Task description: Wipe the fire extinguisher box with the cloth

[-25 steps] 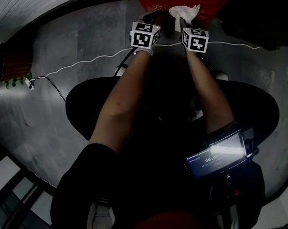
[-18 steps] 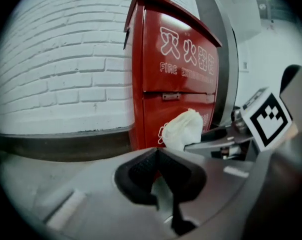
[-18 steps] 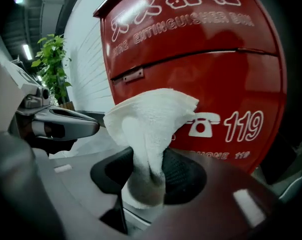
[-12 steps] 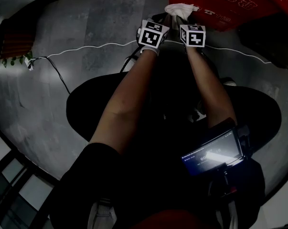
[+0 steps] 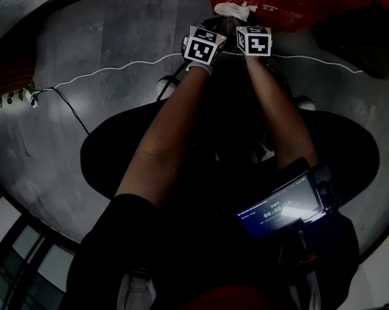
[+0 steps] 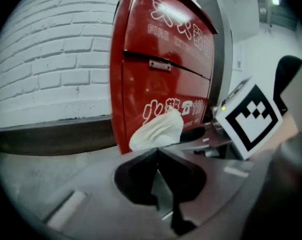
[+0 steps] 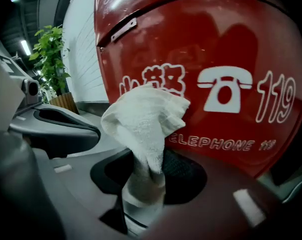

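Right gripper (image 7: 142,181) is pinching a white terry cloth (image 7: 145,124) between its 2 jaws, and the fabric is bunching out ahead of them in a crumpled wad. That wad is sitting up against the lower front panel of the red metal fire extinguisher box (image 7: 226,49), over the white characters just left of the telephone symbol and the 119. Left gripper (image 6: 157,153) is showing its 2 jaws pressed together with nothing between them, pointing at the same box near its left front edge, just beside the cloth. In the head view both grippers are riding side by side at the near edge of the box, marker cubes close together, arms stretching out over the grey stone floor (image 5: 117,37). A thin white cable (image 5: 97,75) is trailing across that floor. A white brick wall (image 6: 50,69) is standing left of the box, and a green leafy plant (image 7: 50,59) is showing beyond the left gripper.
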`<state>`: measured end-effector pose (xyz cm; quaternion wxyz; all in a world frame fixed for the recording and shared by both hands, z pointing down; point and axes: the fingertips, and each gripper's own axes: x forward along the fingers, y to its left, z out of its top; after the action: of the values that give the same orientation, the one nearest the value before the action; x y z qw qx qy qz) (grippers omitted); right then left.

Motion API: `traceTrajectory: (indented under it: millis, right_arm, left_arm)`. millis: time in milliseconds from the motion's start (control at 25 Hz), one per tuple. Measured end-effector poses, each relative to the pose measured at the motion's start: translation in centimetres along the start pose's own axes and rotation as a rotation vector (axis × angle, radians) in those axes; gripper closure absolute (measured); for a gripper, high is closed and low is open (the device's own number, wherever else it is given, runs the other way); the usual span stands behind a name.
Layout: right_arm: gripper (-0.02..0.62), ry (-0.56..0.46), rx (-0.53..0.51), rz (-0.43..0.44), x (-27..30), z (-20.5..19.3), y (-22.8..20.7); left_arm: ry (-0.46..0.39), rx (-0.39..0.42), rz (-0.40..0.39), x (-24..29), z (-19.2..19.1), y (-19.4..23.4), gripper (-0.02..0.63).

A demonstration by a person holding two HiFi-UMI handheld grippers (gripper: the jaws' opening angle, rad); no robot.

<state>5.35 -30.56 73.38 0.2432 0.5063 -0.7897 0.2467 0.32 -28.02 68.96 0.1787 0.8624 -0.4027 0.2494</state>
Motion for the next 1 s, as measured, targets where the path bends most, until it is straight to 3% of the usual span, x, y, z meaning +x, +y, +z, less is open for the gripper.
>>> traceTrajectory:
  millis: [640,880,1000]
  right_arm:
    - [0.426,0.038,0.132,-0.232,-4.6,-5.9,-13.3]
    - [0.428,0.016,0.266,-0.316,-6.6,-7.6,-17.5]
    - [0.428,0.019,0.277,-0.326,-7.3,-7.9,-18.8]
  left_arm:
    - [0.021,0.066,-0.095,4.5,0.7,-6.0,0.603]
    - [0.037,0.087,-0.110,5.3,0.1,-6.9,0.603]
    - [0.041,0.093,-0.116,5.7,0.3,-7.5,0.603]
